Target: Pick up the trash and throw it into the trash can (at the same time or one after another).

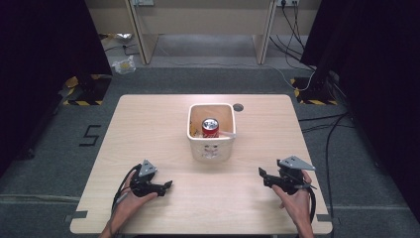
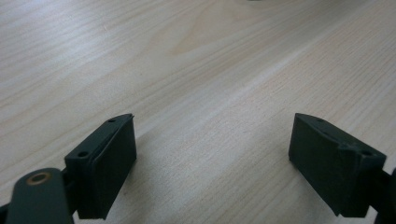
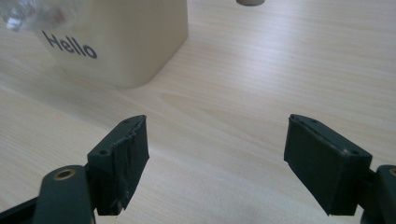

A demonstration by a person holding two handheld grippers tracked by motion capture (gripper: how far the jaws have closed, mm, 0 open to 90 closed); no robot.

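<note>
High view: a cream bin (image 1: 211,148) stands near the middle of the wooden table (image 1: 148,129), and a red can (image 1: 210,127) stands upright inside it, only its top and upper side clear of the rim. Something pale lies beside the can in the bin, too small to make out. The left gripper (image 1: 166,187) and right gripper (image 1: 261,174) sit low over the near part of the table, well apart from the bin and from each other, each in a hand whose forearm is cut off by the bottom edge. In the left gripper view the jaws stand spread over bare wood. In the right gripper view the jaws are spread too, nothing between them; the bin's wall (image 3: 135,42) reads "Hello", its top cut off, with a blurred clear object at the upper corner.
</note>
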